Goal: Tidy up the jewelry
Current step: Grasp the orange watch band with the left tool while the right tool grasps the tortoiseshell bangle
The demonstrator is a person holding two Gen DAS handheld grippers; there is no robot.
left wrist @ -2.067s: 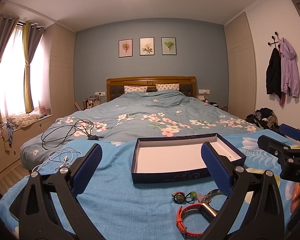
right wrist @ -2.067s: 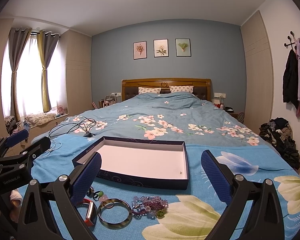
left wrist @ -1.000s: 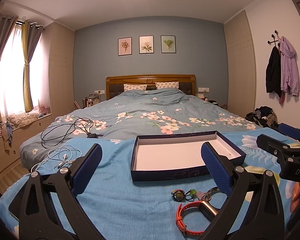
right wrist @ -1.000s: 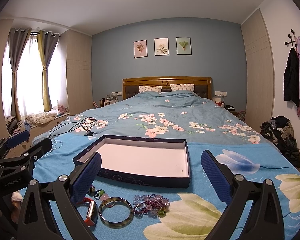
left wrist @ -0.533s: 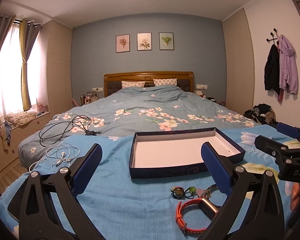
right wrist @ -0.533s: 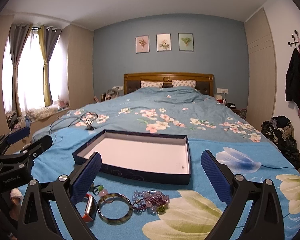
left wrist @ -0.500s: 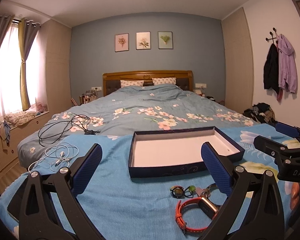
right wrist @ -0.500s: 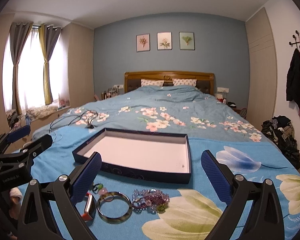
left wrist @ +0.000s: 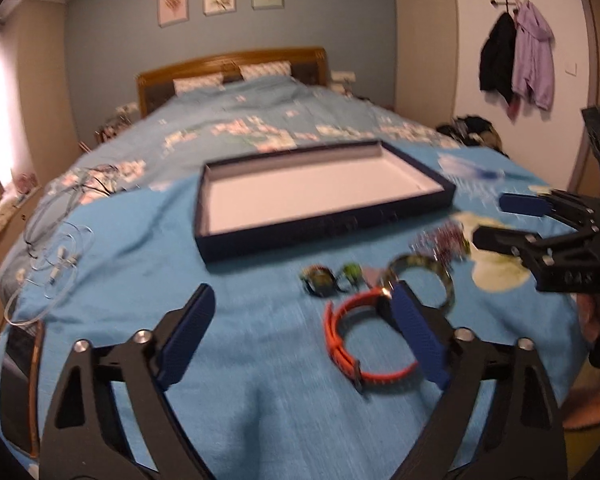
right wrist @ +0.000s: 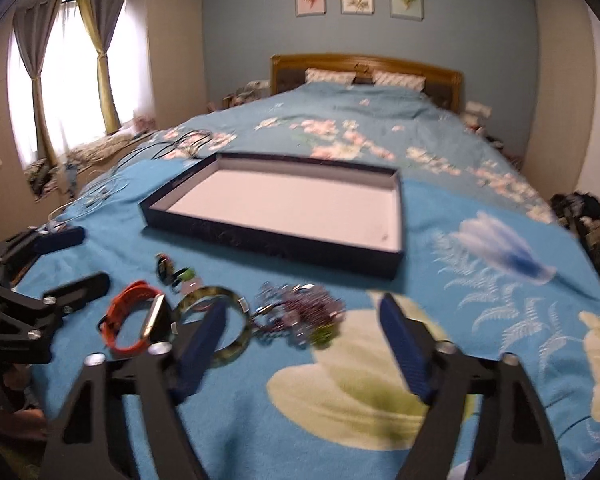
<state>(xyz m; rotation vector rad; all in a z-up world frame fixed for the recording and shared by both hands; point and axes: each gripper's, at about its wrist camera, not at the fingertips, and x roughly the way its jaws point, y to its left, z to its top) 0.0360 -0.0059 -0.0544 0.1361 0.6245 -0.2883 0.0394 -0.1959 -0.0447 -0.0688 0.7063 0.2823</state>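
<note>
So we've got both grippers spread wide w/ nothing in them. The left gripper (left wrist: 300,336) hangs low over the blue blanket (left wrist: 240,400), and the right gripper (right wrist: 300,344) does the same a bit further over.

How the stuff should handle, imo: the orange watch (left wrist: 364,344) has a rubbery strap, so it's light, bendy and grippy. Best to pinch across the strap, not the hard face. The bangle (right wrist: 216,328) looks rigid and slick, prob glass or stone, so it could skate out of the pads or chip if dropped; grab across the rim. The beaded bracelets (right wrist: 300,316) are a loose purple tangle. They'll sag and drag, so take the thickest clump. The small rings (left wrist: 328,280) are tiny and fiddly; can't tell much more bc of blur.

Where it all sits: the watch is just ahead of the left gripper, right by its right-hand finger. The rings are a bit further out, and the bangle is ahead and to the right. For the right gripper, the bangle sits at its left finger tip, w/ the beads just ahead between the fingers. The open tray (right wrist: 268,236), nothing in it yet, lies beyond the jewelry from both grippers.
</note>
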